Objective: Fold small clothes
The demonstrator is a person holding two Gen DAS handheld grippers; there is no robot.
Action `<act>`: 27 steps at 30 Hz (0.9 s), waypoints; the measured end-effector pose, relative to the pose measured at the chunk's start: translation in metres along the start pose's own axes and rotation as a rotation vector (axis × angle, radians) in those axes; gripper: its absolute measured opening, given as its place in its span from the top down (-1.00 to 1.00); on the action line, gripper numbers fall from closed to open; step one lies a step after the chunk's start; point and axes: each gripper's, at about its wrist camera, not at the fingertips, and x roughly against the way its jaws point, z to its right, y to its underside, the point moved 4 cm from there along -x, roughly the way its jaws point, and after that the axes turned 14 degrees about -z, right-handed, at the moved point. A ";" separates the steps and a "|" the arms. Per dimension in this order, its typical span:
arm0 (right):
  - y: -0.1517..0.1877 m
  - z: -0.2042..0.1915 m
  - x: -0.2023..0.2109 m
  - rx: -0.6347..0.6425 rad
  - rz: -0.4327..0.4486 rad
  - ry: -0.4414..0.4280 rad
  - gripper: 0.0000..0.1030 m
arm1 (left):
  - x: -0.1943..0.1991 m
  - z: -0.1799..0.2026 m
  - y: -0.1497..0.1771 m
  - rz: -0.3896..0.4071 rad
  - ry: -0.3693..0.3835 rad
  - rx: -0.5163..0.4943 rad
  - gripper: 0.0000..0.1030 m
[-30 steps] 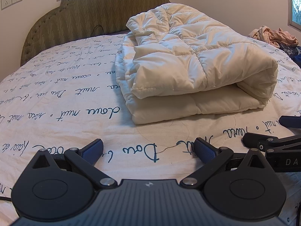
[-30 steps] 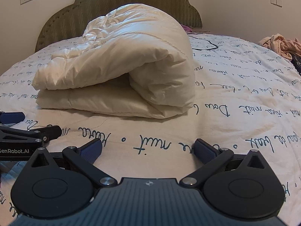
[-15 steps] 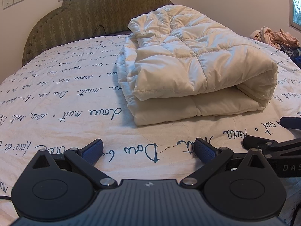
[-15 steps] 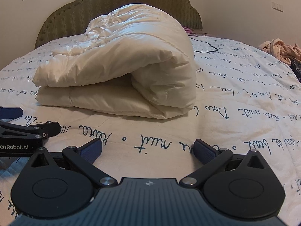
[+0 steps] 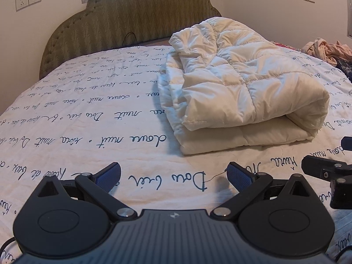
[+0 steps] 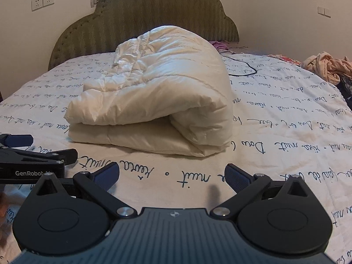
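A cream quilted puffer garment (image 5: pixel 237 92) lies folded in a thick bundle on the bed; it also shows in the right wrist view (image 6: pixel 158 105). My left gripper (image 5: pixel 173 175) is open and empty, low over the sheet a short way in front of the bundle. My right gripper (image 6: pixel 172 173) is open and empty too, in front of the bundle's folded end. The right gripper's fingers (image 5: pixel 323 167) show at the right edge of the left wrist view; the left gripper's fingers (image 6: pixel 44 154) show at the left edge of the right wrist view.
The bed (image 5: pixel 88 118) has a white sheet with blue handwriting print and a green padded headboard (image 5: pixel 136 13). A heap of pink and beige clothes (image 6: pixel 327 66) lies at the far right edge. A black cable (image 6: pixel 242 66) lies behind the bundle.
Both grippers have drawn back and lifted a little from the folded garment, staying open. The garment has not moved.
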 end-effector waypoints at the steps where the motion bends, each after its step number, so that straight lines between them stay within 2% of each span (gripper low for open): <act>1: -0.001 -0.001 0.002 0.002 0.003 -0.005 -1.00 | 0.001 -0.001 0.000 0.002 -0.004 0.001 -1.00; 14: -0.001 -0.004 0.001 -0.007 -0.002 -0.021 -1.00 | 0.001 0.004 0.000 -0.007 0.003 -0.027 -1.00; 23: -0.002 -0.007 -0.005 -0.004 -0.013 -0.045 -1.00 | -0.006 0.003 -0.001 -0.037 0.015 -0.006 -1.00; 27: -0.004 -0.006 -0.005 -0.005 -0.012 -0.059 -1.00 | -0.006 0.003 -0.003 -0.016 -0.020 -0.008 -1.00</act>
